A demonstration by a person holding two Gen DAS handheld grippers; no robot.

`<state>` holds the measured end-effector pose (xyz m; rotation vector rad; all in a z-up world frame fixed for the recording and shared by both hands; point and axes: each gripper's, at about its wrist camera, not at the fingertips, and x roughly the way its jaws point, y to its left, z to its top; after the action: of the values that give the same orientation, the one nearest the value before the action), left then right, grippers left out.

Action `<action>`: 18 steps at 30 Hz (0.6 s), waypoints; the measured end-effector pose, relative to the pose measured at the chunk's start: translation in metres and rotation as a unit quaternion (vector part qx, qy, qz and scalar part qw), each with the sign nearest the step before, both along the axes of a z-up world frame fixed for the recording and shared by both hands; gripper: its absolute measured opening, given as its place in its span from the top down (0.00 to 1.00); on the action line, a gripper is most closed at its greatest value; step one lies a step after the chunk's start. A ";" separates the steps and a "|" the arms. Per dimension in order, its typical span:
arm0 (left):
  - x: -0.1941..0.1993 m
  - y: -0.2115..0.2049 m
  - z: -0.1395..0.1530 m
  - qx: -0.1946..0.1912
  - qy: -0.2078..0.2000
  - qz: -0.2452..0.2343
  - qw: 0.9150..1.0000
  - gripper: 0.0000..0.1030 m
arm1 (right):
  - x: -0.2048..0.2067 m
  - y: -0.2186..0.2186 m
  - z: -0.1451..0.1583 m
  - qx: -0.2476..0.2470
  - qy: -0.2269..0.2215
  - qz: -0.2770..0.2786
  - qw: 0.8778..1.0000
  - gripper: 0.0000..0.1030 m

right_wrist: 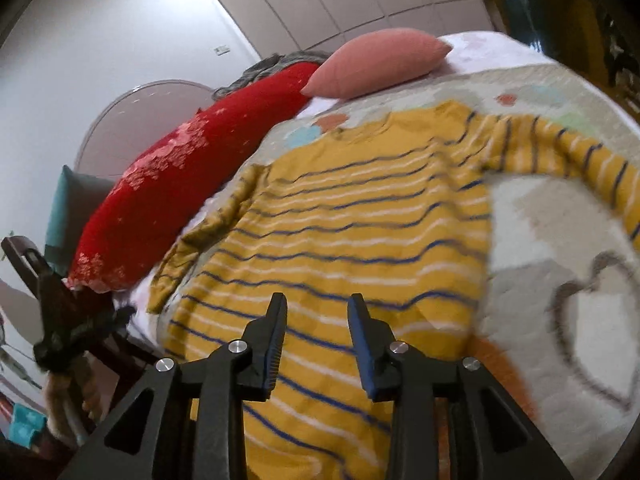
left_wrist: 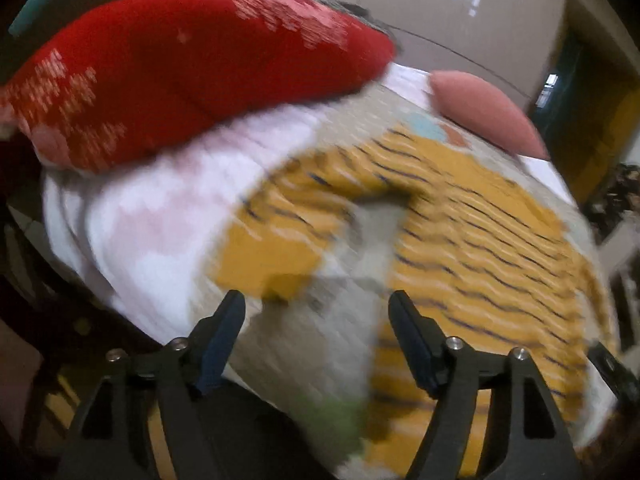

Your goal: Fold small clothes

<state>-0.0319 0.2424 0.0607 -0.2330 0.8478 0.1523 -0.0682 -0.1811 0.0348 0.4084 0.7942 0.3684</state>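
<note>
yellow striped sweater (right_wrist: 352,224) spread flat on the patterned bed cover (right_wrist: 568,248), both my grippers above it holding nothing.

my left gripper (left_wrist: 316,308) has its jaws wide apart over the cover near one sleeve (left_wrist: 280,248); that view is blurred. my right gripper (right_wrist: 317,312) hangs over the sweater's lower body, jaws apart with a narrower gap. a red pillow (right_wrist: 180,188) lies along the sweater's far side, a pink pillow (right_wrist: 380,60) past the neckline.
</note>
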 end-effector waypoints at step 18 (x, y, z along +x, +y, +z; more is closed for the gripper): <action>0.108 0.082 -0.012 0.088 0.038 0.019 0.995 0.91 | 0.014 0.014 -0.015 -0.070 0.057 -0.028 0.995 0.62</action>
<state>0.0756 0.3246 0.0492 -0.0776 0.9009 0.2708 -0.0544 -0.1674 0.0194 0.3210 0.9128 0.2365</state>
